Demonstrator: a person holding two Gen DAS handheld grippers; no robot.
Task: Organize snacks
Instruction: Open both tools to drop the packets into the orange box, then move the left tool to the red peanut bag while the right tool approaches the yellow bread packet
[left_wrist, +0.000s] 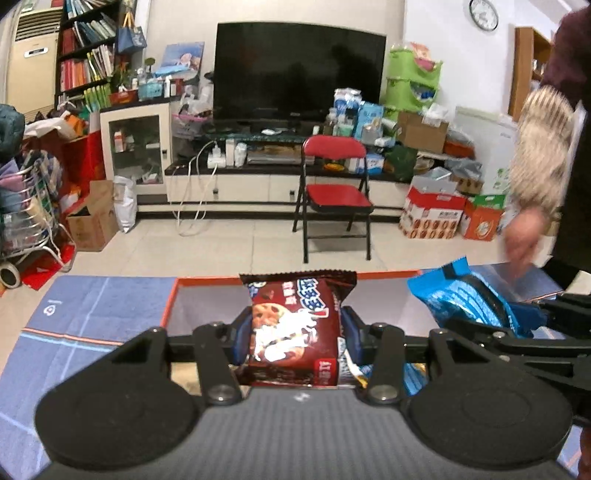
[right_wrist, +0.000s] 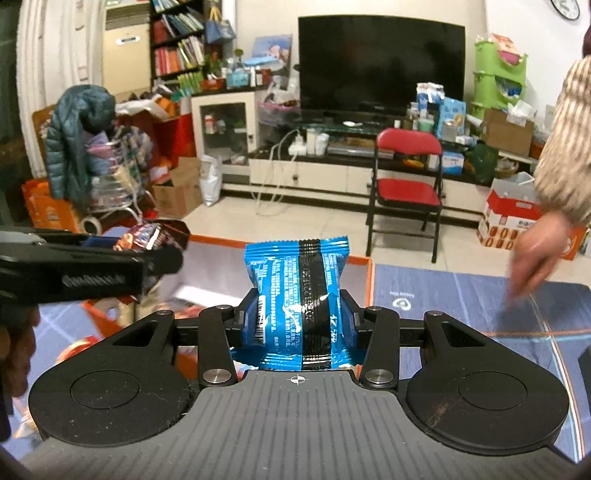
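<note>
The left gripper (left_wrist: 295, 332) has its jaws clamped on a brown cookie packet (left_wrist: 295, 332), above the orange-rimmed box (left_wrist: 170, 306). At three o'clock, the right gripper (right_wrist: 297, 321) pinches a blue snack packet (right_wrist: 297, 295).

Blurred bystander's hand (right_wrist: 537, 254), arm cut off at right edge

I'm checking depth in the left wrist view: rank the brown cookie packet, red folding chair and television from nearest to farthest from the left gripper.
1. Brown cookie packet: clamped in the left gripper.
2. Red folding chair: on the floor beyond, slightly right.
3. Television: against the back wall.
</note>
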